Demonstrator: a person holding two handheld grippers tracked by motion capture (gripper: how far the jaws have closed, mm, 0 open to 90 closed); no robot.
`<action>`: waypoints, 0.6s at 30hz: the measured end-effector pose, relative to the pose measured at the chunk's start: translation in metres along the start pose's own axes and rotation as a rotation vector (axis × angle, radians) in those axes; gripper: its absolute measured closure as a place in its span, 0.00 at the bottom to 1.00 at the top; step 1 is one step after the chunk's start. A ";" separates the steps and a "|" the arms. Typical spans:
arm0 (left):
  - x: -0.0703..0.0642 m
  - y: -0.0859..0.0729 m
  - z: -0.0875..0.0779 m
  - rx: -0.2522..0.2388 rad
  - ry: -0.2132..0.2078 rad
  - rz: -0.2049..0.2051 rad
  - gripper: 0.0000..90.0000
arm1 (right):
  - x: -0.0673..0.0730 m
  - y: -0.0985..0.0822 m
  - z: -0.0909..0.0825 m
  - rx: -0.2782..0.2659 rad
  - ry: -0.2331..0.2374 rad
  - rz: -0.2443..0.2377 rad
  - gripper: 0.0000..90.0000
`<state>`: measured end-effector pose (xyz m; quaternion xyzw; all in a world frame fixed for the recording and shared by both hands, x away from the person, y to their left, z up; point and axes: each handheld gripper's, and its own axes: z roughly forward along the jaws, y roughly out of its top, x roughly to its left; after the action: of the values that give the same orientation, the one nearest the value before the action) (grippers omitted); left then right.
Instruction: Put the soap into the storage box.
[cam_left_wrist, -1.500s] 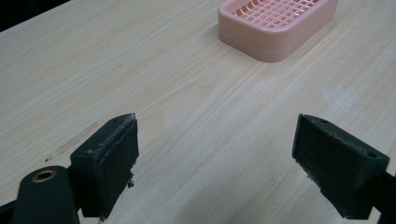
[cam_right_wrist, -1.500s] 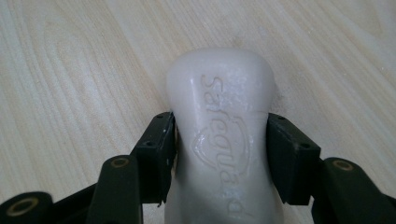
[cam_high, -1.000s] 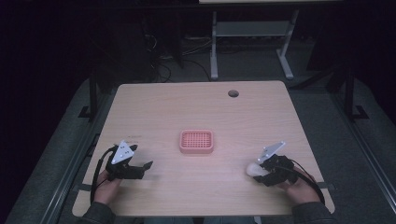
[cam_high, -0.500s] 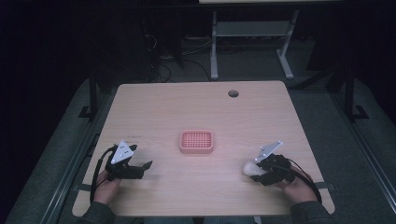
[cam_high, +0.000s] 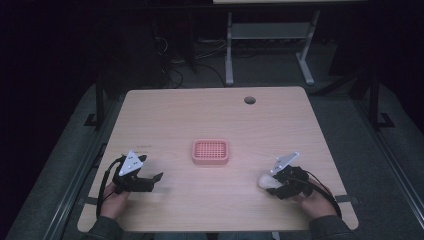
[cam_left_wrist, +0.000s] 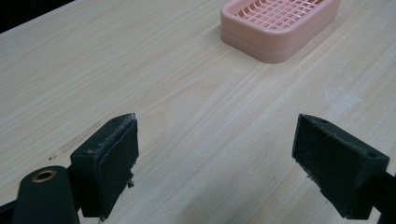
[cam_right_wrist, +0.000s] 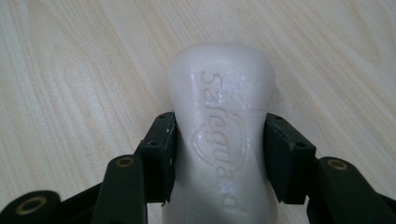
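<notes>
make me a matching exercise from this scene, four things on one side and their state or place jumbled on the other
Things:
1. left gripper
2. right gripper
3. pink soap dish
4. bar of soap

States or places:
A. white, stamped with a brand name
B. open, holding nothing
C. empty, at the middle of the table
D. shut on the soap

Pairs: 1-B, 2-D, 3-C, 4-A

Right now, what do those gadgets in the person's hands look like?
Both the left gripper and the right gripper are black, each with two blocky black jaws, a grey three-cornered plate on top and a trailing black cable. Brass-coloured rivets show at the jaw joints. The person wears dark sleeves.
</notes>
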<state>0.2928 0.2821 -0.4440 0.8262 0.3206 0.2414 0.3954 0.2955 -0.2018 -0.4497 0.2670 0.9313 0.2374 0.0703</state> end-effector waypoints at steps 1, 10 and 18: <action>0.000 0.000 0.000 0.004 0.000 0.004 0.15 | 0.000 0.000 0.000 0.000 0.000 0.000 0.53; 0.000 0.000 0.000 0.002 -0.001 -0.003 0.16 | -0.001 -0.003 0.002 -0.016 0.019 0.039 0.52; 0.002 0.000 -0.002 0.006 0.001 0.011 0.15 | 0.001 -0.004 0.002 -0.020 0.012 0.035 0.53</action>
<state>0.2926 0.2844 -0.4428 0.8291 0.3169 0.2432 0.3913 0.2935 -0.2038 -0.4529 0.2810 0.9246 0.2495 0.0634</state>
